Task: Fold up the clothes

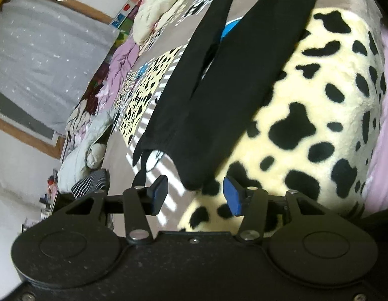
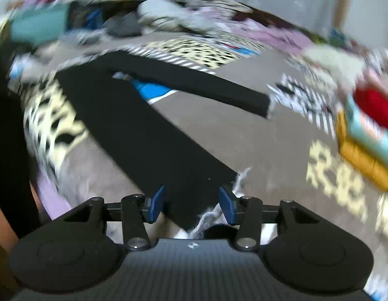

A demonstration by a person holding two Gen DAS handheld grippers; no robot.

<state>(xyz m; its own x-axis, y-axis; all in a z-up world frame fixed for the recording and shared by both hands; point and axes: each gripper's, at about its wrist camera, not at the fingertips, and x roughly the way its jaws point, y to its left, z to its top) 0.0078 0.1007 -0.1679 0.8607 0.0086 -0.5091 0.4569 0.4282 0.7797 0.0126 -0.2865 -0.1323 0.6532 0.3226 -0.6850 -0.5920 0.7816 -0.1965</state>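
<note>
Lying lengthwise away from both wide claws (image 1: pixel 195 195) (image 2: pixel 191 204), black trousers (image 1: pixel 214 95) splay apart

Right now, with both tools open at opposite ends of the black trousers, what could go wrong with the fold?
1. The left tool straddles the black trousers where they lie on the cow-print fleece; closing may pinch both fabrics.
2. The right tool has loose white threads near its pads, which might snag.
3. The legs are splayed, so folding now could leave them misaligned.
</note>
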